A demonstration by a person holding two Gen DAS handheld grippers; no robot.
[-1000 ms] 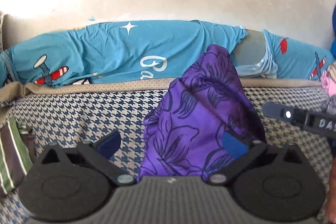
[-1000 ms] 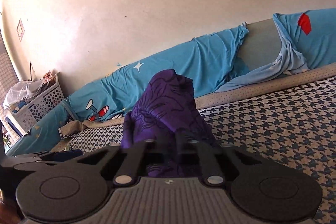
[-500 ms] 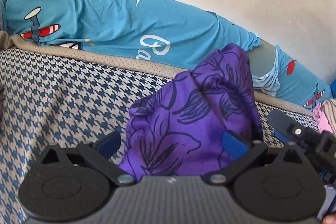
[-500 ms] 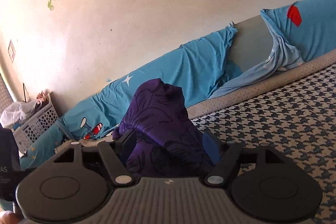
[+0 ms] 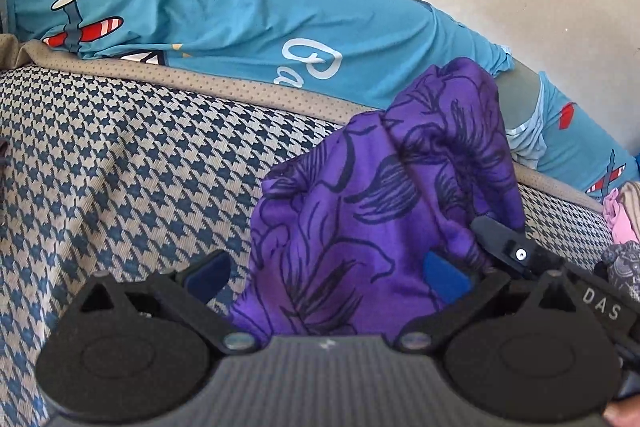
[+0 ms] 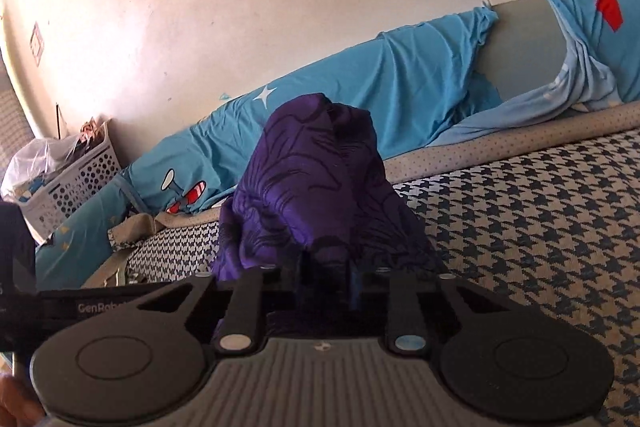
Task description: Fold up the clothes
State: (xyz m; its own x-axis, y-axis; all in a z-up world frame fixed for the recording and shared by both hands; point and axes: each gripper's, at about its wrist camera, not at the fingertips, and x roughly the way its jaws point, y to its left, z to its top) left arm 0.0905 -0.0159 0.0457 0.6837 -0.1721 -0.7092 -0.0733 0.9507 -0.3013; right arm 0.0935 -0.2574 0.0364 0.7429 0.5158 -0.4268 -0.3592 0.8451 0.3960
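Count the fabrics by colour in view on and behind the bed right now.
Purple floral garment: 1
Blue cartoon-print covers: 2
Houndstooth bedspread: 1
Pink cloth at the edge: 1
Total: 5
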